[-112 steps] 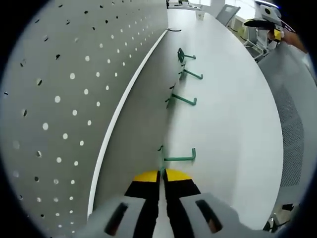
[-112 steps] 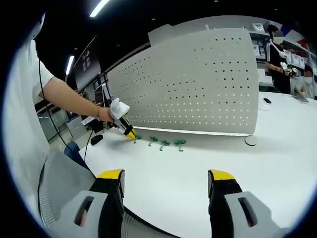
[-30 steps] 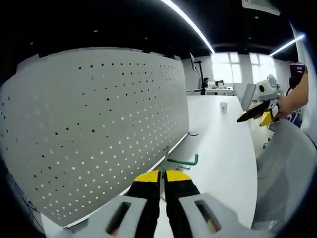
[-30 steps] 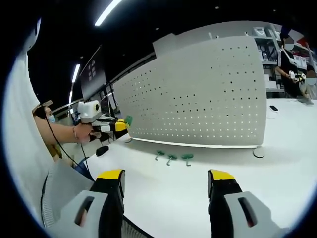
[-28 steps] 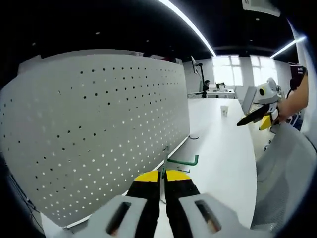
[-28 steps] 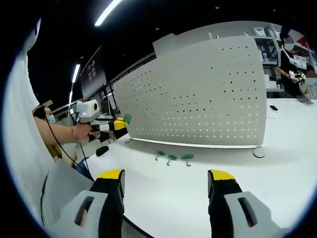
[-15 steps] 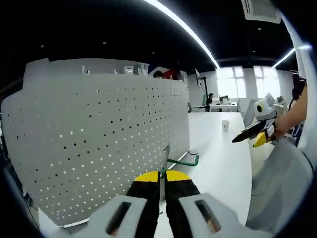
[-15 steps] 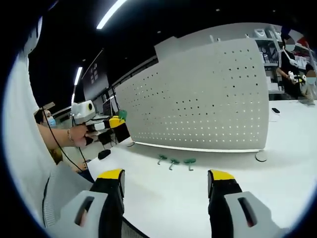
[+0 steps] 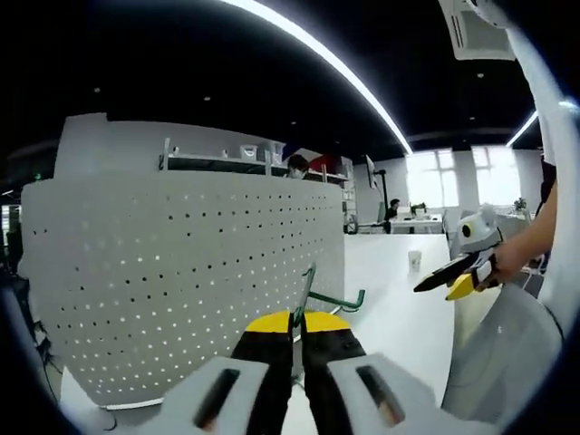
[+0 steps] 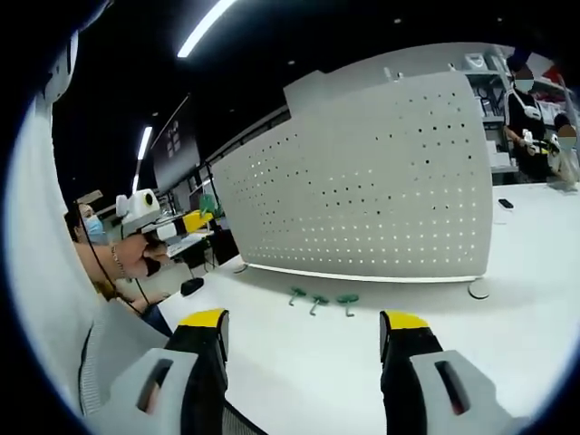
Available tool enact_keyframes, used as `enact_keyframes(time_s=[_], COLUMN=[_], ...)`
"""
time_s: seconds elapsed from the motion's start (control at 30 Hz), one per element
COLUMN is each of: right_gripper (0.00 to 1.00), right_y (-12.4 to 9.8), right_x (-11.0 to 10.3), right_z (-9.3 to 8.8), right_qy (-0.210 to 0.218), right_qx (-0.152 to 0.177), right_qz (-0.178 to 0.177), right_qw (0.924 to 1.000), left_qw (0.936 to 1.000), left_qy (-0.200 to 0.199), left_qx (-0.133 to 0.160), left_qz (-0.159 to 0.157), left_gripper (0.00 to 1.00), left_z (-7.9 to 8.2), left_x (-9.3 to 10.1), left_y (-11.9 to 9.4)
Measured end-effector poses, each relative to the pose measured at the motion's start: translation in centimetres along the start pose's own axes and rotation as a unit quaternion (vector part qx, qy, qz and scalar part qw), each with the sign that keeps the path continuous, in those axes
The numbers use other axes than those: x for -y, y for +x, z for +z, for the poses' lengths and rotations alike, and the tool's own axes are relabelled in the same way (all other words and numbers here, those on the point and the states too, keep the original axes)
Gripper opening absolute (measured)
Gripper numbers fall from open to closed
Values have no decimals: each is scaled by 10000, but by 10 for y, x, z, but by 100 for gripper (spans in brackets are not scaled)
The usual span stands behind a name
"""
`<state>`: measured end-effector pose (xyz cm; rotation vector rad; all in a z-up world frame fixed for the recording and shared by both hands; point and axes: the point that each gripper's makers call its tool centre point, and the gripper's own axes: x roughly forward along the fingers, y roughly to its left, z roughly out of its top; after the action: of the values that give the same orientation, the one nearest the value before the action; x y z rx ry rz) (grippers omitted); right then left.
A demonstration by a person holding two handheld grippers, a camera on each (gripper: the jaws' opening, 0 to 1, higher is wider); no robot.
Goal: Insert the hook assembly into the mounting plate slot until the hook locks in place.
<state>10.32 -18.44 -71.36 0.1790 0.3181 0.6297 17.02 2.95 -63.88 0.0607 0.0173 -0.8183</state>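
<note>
One green hook (image 9: 319, 294) pinched between closed left gripper (image 9: 296, 323) fingers.

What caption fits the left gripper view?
Left gripper holding a green hook before the white pegboard.

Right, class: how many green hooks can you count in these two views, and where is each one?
4. Three green hooks lie in a row on the white table before the pegboard. A fourth is clamped in the left gripper.

No text, label or number can be read. The dark wall panel (image 10: 174, 136) bears white marks too blurred to make out.
</note>
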Motion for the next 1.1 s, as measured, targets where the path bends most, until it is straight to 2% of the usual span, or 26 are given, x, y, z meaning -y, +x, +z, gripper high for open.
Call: enact_keyframes(time_s=[0.13,0.2,0.3,0.57,0.87,1.03,1.1], right_gripper=[65,65,65,65,65,65,65], right_y=[1,1,1,2,11,18,19], right_x=[-1,-2,-2,-5,-16,-23,-29], right_z=[-2,-1,-2,-1,18,28,37], right_qy=[24,25,25,15,153,65,47], right_qx=[1,-4,-17,-11,291,414,566], right_qz=[15,24,31,51,192,344,446], right_qw=[10000,10000,10000,10000,9993,9985,9974], left_qw=[10000,9999,10000,9998,9998,9997,9997], left_qy=[63,-94,-17,-142,-181,-230,-208], left_qx=[11,30,41,88,113,87,98], left_qz=[65,67,57,56,56,65,77], left_gripper=[1,1,1,1,1,1,1], left_z=[1,2,4,7,9,7,8], left_x=[2,0,1,-1,0,-1,-2], left_y=[-5,-6,-6,-5,-2,-2,-2])
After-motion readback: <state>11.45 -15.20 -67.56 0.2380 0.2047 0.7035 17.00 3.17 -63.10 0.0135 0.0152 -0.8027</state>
